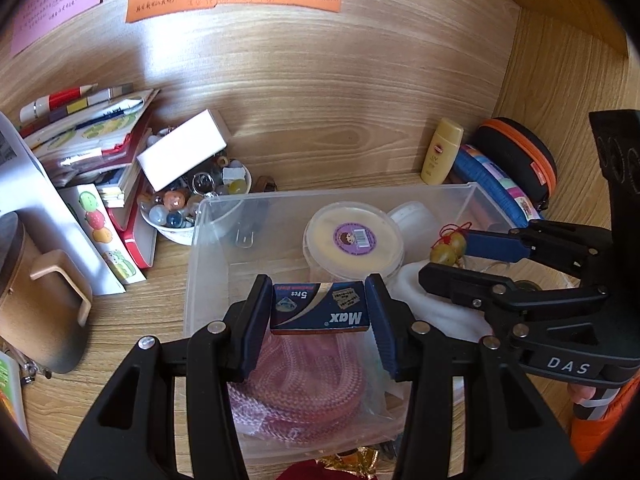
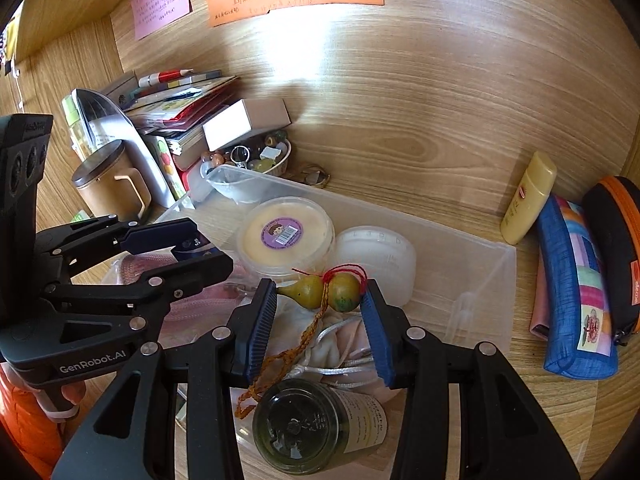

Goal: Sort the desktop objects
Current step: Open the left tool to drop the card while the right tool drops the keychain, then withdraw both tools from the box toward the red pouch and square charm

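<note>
Clear bin (image 1: 208,216) holds tub (image 1: 354,240); jaws grip blade box (image 1: 320,307) and gourd (image 2: 334,290).

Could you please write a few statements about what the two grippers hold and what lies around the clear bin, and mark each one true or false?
1. The left gripper holds a small dark blue razor blade box between its pads. True.
2. The right gripper is empty. False: it is shut on a small gourd charm with a red string.
3. Both grippers are above the clear plastic bin. True.
4. The yellow bottle lies inside the bin. False: it stands outside, against the wooden back wall.
5. A round tub with a purple sticker sits in the bin. True.
6. The bowl of marbles is inside the bin. False: it sits outside, beside the books.
</note>
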`<state>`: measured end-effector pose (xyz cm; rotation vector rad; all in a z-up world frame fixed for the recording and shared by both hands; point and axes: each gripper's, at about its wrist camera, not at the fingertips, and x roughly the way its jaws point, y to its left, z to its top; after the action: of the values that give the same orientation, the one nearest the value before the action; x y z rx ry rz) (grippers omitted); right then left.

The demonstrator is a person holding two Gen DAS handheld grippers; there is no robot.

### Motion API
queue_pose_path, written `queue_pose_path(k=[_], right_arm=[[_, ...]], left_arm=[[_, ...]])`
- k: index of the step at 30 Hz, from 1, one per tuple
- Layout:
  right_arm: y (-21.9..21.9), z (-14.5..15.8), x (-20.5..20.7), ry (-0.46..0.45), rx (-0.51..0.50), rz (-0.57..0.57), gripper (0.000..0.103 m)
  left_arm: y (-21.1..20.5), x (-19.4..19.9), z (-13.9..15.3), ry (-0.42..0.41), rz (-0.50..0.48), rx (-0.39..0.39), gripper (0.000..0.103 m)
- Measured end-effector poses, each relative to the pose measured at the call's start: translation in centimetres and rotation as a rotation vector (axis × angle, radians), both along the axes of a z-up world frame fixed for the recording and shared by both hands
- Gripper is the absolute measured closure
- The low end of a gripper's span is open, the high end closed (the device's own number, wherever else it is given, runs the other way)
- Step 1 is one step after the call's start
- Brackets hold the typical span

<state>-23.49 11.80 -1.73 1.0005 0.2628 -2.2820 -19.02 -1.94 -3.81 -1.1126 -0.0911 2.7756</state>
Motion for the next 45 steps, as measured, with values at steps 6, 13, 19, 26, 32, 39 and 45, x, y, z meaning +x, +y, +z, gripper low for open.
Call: queue_pose_path(k=[6,13,19,26,32,39,45], right_arm=[[-0.3,-0.1,0.2,0.027,0.021,0.003,0.063],[-0.6,-0.1,0.4,0.046,0.042,0.010,0.063],[-0.8,0.1,0.7,0.057,0.057,0.008,0.062],[-1.0,1.1,1.6,0.099,0.084,-0.004,0.047],[-0.6,2.3,2.6,0.142,0.097,-0.034,0.033],[0.8,3.6,4.4,0.188,0.119,-0.088,0.025],[2.5,3.5,5.8,0.185,0.103,-0.146,0.024]], left_arm=[[-0.2,-0.1,-0.3,-0.007,0.005,0.006,0.056],[-0.3,0.0,-0.2,0.003,0.007,0.007,0.056],[-1.0,0.5,0.5,0.033,0.024,0.015,0.048],[-1.8,1.2,1.5,0.071,0.039,0.040,0.039],[-1.8,1.7,2.0,0.094,0.051,0.016,0.031],[-1.3,2.0,2.4,0.095,0.100,-0.069,0.019],[-1.0,3.8,3.1,0.106,0.103,-0.106,0.009]])
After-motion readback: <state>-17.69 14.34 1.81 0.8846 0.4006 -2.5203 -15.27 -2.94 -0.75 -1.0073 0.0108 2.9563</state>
